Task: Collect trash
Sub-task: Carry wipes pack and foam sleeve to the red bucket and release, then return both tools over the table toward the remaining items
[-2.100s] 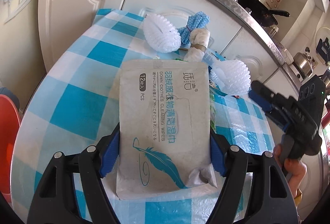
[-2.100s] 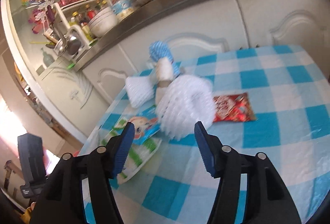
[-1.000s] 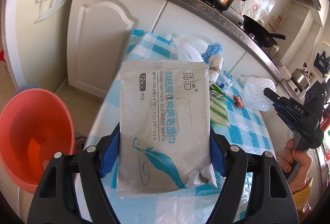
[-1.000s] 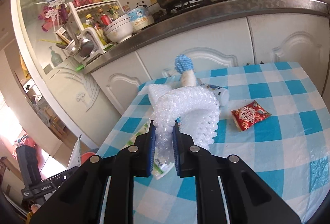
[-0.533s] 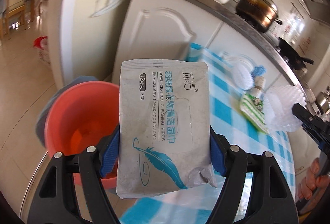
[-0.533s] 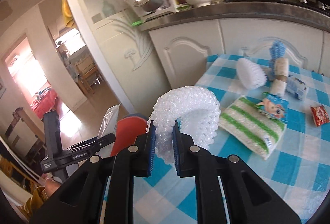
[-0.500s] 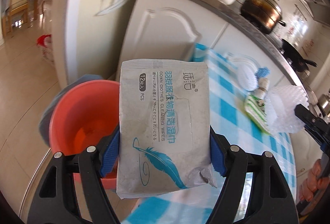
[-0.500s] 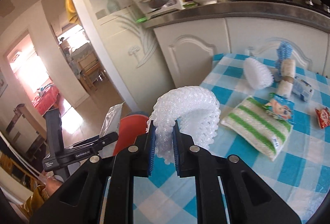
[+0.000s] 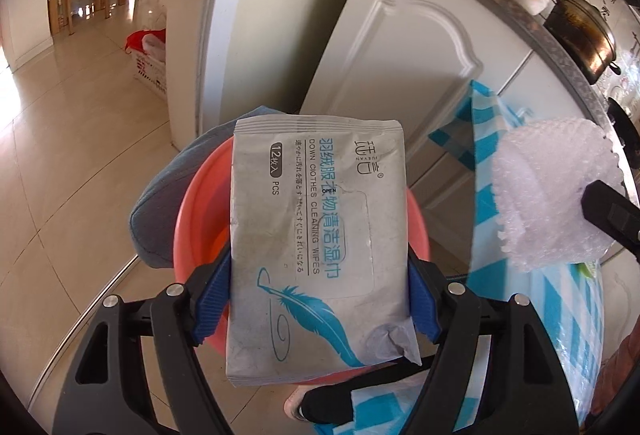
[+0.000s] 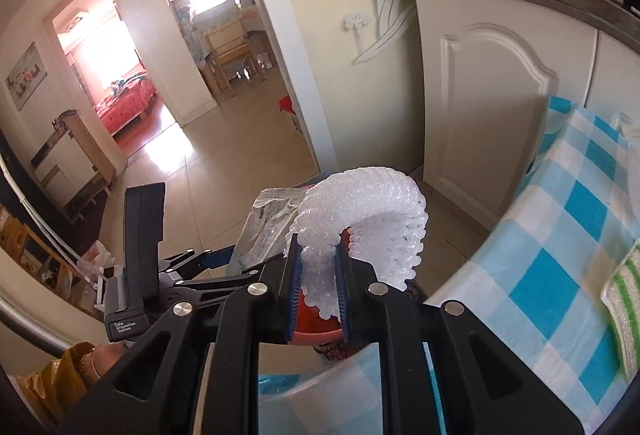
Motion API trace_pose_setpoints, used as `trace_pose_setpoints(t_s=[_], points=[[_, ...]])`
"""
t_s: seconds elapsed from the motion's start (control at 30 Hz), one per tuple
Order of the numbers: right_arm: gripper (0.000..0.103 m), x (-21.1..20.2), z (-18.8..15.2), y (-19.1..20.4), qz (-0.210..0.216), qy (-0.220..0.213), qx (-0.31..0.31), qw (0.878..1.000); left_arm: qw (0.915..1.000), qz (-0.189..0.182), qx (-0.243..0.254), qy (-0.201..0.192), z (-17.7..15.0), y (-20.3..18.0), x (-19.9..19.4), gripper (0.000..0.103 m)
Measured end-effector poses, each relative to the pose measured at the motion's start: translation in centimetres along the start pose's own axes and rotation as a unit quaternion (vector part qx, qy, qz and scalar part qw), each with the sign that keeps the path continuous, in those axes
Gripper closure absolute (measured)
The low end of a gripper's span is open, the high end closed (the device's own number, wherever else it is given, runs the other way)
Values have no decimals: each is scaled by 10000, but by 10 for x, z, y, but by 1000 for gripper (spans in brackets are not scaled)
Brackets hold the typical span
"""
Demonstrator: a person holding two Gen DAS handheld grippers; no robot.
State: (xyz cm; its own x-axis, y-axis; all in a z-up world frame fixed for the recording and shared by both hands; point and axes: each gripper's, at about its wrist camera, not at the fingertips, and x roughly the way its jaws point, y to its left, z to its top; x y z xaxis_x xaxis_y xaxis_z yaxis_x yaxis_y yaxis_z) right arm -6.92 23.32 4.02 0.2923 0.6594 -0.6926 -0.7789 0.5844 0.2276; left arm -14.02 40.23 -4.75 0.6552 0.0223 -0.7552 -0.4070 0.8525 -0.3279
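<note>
While the left tool [image 9: 316,299] points down toward the floor, it holds a grey pack of cleaning wipes [image 9: 316,235] between its blue pads [image 9: 210,305], which press on the two long edges of the pack. The pack has a blue feather drawing and blue print on its face, and it hangs directly above an orange-red bucket [image 9: 200,203] that stands on the tiled floor [image 9: 68,163]. A grey-blue cloth [image 9: 160,211] lies against the far left side of the bucket. Behind the bucket stands a white cabinet door [image 9: 400,75].

More to the right, the table [image 9: 568,307] with its blue and white checked cover begins, and its edge is just beside the bucket. In front of it, the right tool [image 10: 316,287] is closed tightly on a white foam net [image 10: 360,219]; the net is squeezed thin between the pads and curls up and over to the right in an arch. In the right wrist view this net is above the rim of the bucket, and the pack of wipes shows just behind it on the left. At the far right edge of that view, a green and white striped packet [image 10: 624,299] lies on the table.
</note>
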Motion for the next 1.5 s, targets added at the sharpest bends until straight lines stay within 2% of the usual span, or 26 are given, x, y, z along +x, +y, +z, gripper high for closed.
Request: trace_pose_setpoints(t_s=[0.13, 0.27, 0.33, 0.43, 0.5, 0.67, 0.97, 1.23, 1.5], points=[[81, 29, 4, 2, -7, 200, -87, 9998, 9998, 146, 94, 82, -1, 2, 10, 21], [51, 42, 1, -4, -106, 247, 110, 9996, 9994, 313, 95, 127, -1, 5, 16, 18], [45, 39, 1, -10, 7, 159, 261, 9995, 9995, 315, 39, 73, -1, 7, 15, 14], [37, 25, 1, -19, -116, -10, 410, 9991, 9995, 310, 95, 29, 1, 9, 11, 14], [27, 9, -3, -25, -161, -177, 557, 9982, 9995, 244, 140, -148, 0, 9, 2, 14], [15, -42, -21, -46, -468, -525, 896, 9935, 9992, 215, 53, -318, 1, 11, -21, 14], [13, -138, -73, -91, -1180, -950, 1594, 9755, 9946, 764, 475, -524, -16, 5, -77, 14], [12, -211, -109, -122, -1674, -1455, 2230, 9493, 9944, 672, 598, -547, -36, -14, -112, 14], [10, -265, -154, -134, -1762, -1781, 2740, 9285, 9929, 414, 998, -507, -67, -54, -136, 14]])
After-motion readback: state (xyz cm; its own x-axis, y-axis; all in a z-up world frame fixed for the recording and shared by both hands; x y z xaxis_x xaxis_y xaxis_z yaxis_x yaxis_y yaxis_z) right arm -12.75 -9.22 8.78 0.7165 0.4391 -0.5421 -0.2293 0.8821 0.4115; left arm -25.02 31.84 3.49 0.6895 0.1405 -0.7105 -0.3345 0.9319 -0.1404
